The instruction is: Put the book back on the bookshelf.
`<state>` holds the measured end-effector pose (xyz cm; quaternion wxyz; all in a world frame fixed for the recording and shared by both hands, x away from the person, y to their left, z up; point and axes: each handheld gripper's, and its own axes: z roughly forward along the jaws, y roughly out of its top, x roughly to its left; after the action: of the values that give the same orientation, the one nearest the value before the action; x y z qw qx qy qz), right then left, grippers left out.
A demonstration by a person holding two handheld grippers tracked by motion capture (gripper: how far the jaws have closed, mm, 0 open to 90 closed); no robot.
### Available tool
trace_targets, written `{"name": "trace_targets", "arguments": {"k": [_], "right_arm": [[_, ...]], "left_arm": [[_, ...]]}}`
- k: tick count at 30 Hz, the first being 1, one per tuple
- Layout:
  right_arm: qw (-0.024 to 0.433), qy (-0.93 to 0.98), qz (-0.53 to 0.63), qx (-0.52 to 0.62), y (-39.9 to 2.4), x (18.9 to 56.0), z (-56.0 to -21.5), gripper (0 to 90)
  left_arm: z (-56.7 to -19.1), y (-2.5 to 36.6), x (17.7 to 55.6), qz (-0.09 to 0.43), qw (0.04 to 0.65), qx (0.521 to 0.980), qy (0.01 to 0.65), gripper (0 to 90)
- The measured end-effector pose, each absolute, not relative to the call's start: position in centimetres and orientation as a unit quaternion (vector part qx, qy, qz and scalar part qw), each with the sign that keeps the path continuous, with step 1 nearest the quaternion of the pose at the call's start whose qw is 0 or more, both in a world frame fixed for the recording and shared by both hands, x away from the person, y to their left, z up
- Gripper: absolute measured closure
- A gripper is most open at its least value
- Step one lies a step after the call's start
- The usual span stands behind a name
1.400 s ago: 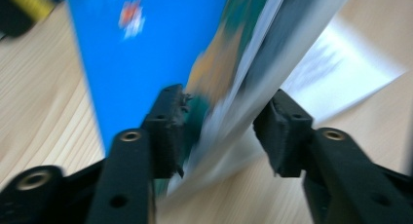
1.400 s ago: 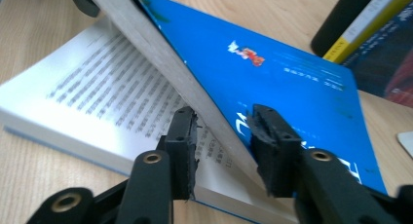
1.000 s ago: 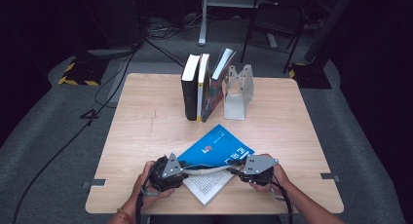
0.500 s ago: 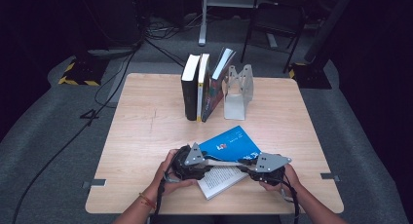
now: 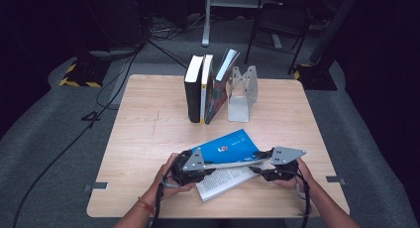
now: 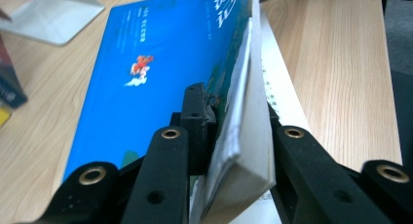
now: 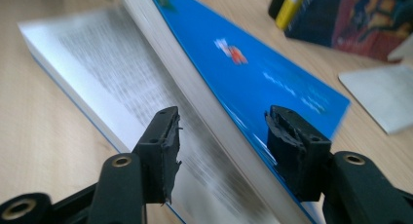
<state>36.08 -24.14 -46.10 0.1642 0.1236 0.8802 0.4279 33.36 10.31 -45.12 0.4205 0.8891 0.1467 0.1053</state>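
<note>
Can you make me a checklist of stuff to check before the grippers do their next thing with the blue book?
1. Left gripper squeezing the blue book's cover and top pages: ok.
2. Right gripper gripping: not ok; its jaws have just been opening, pages between them untouched.
3. Book closed: not ok, the lower pages lie open on the table.
4. Standing books apart from the work: ok.
5. Metal bookend upright: ok.

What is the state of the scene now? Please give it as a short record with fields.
held thing: blue book, open, its upper half lifted off the lower pages
left gripper: shut on the lifted half; jaws have just been closing
right gripper: open, jaws astride the lifted half's edge, not pressing; they have just been opening
table: light wood
at the back: standing books beside a metal bookend
</note>
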Motion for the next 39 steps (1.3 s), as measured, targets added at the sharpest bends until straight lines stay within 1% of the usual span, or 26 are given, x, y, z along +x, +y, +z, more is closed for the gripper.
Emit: {"name": "trace_targets", "arguments": {"k": [2,4,6,7,9,11,12,16,18,20,23,25,26,27,29,30,31,32,33,34,35,39], "right_arm": [[0.149,0.877,0.440,0.126,-23.8,36.6,-46.3,57.5],[0.162,0.883,0.429,0.104,-23.0,36.4,-45.9,65.2],[0.182,0.886,0.420,0.081,-22.0,35.8,-45.6,71.1],[0.186,0.887,0.416,0.076,-21.6,35.5,-45.5,72.4],[0.189,0.888,0.413,0.073,-21.1,35.2,-45.5,73.5],[0.192,0.888,0.411,0.071,-20.7,34.9,-45.4,74.1],[0.192,0.888,0.412,0.073,-20.6,34.8,-45.3,74.1],[0.192,0.891,0.404,0.076,-20.0,34.3,-45.0,74.7],[0.188,0.893,0.402,0.075,-19.7,34.1,-44.9,75.0],[0.188,0.895,0.399,0.071,-18.9,33.6,-44.6,75.6],[0.185,0.895,0.399,0.068,-18.3,33.2,-44.3,75.7],[0.182,0.895,0.401,0.063,-17.8,32.9,-44.2,76.0],[0.182,0.894,0.405,0.058,-17.7,32.8,-44.2,76.1],[0.184,0.891,0.411,0.054,-17.6,32.7,-44.2,76.0],[0.188,0.891,0.411,0.050,-17.4,32.5,-44.4,76.0],[0.188,0.891,0.411,0.050,-17.4,32.5,-44.4,76.0],[0.187,0.891,0.411,0.047,-17.4,32.3,-44.6,75.1],[0.181,0.886,0.424,0.051,-17.6,32.4,-44.9,72.0],[0.175,0.881,0.436,0.052,-17.9,32.5,-45.0,67.6],[0.174,0.879,0.441,0.056,-18.1,32.6,-45.1,61.1],[0.175,0.880,0.439,0.057,-18.4,32.9,-45.2,57.4],[0.185,0.878,0.439,0.054,-19.7,34.1,-45.9,56.0]], "left_arm": [[-45.3,11.6,34.0,0.097,0.416,0.891,0.156,73.5],[-45.3,12.7,34.4,0.101,0.412,0.889,0.174,70.0],[-45.0,13.5,34.2,0.115,0.402,0.888,0.189,61.8],[-44.8,13.6,33.9,0.120,0.400,0.888,0.193,57.6],[-44.1,13.5,32.7,0.131,0.408,0.884,0.184,55.9],[-43.2,12.8,31.5,0.157,0.398,0.887,0.171,56.3],[-42.9,12.4,31.1,0.159,0.397,0.888,0.173,54.5],[-42.5,11.0,30.4,0.158,0.387,0.891,0.175,50.4],[-42.6,10.7,30.3,0.161,0.381,0.893,0.178,49.8],[-43.2,9.8,30.6,0.157,0.359,0.900,0.191,43.8],[-43.5,9.2,30.7,0.146,0.343,0.905,0.206,39.7],[-44.0,8.8,30.9,0.148,0.333,0.906,0.214,40.5],[-44.3,8.7,31.1,0.156,0.328,0.905,0.221,42.6],[-44.5,8.7,31.2,0.160,0.321,0.906,0.227,45.5],[-44.6,8.8,31.3,0.163,0.317,0.906,0.230,55.1],[-44.8,8.9,31.3,0.171,0.312,0.905,0.232,55.1],[-44.8,9.1,31.4,0.172,0.306,0.908,0.228,61.2],[-44.9,9.1,31.4,0.172,0.302,0.911,0.224,62.7],[-44.9,9.1,31.3,0.171,0.295,0.914,0.221,63.6],[-45.0,9.1,31.3,0.173,0.293,0.915,0.218,64.2],[-45.0,9.1,31.3,0.173,0.296,0.914,0.218,64.4],[-44.7,10.0,31.7,0.159,0.320,0.909,0.214,67.1]]}}
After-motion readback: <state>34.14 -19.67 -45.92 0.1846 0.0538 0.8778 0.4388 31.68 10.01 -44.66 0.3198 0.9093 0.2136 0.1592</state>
